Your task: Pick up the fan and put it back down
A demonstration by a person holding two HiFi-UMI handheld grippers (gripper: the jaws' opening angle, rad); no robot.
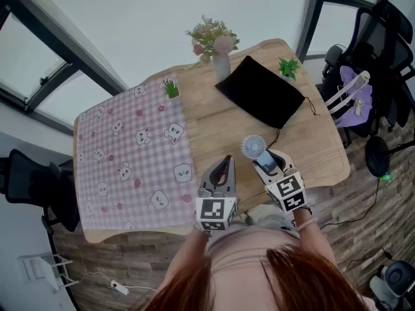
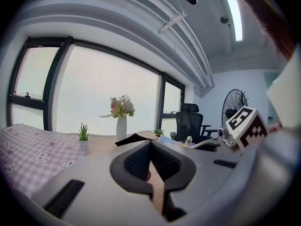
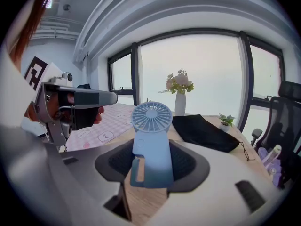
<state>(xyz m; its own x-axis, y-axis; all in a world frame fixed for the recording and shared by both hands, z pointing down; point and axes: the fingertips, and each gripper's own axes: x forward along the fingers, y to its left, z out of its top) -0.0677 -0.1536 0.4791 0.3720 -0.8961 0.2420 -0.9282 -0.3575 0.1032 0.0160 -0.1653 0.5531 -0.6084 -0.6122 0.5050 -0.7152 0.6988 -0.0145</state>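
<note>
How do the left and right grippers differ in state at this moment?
The right gripper is shut on the blue fan, gripping its handle; the left gripper holds nothing. The right gripper's fingers stand wide apart around the handle, while the left gripper's fingers are closed together. Both point away from the person, over the near part of the wooden table.

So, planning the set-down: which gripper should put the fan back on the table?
Right: the right gripper clamps the small blue plastic handheld fan over the wooden table; the left gripper is shut, empty.
</note>
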